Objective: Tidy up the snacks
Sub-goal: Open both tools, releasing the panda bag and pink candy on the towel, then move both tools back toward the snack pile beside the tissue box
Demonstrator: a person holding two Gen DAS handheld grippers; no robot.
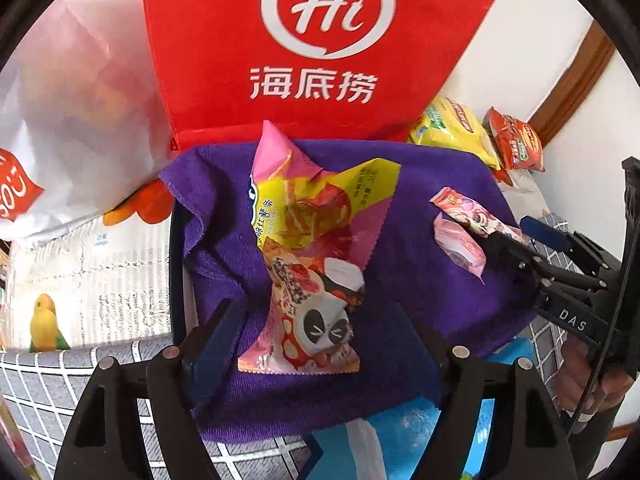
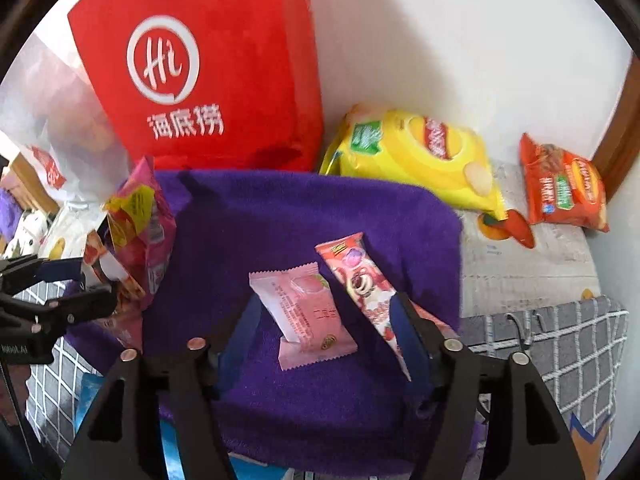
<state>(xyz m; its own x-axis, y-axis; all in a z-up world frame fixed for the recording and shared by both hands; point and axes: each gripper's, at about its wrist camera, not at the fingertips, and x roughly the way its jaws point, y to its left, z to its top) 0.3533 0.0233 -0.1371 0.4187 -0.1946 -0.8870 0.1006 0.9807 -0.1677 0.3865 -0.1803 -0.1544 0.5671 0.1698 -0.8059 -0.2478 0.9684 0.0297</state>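
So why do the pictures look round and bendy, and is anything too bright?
Left wrist view: a fisheye lens leaves black corners and bows the edges; the white plastic bag is washed out by glare. Right wrist view: the same round frame, the white wall is bright with soft shadows, and the red bag leans. The purple towel looks sharp in the middle.

I see a white wall (image 2: 460,40) behind the work area, plain and evenly lit by bright daylight-like light. A brown wooden trim (image 2: 622,120) runs up its right edge. The surface below is covered with a grey cloth with white grid lines (image 2: 580,344) and sheets of printed paper (image 2: 520,264). A purple towel (image 2: 300,216) lies spread on top.
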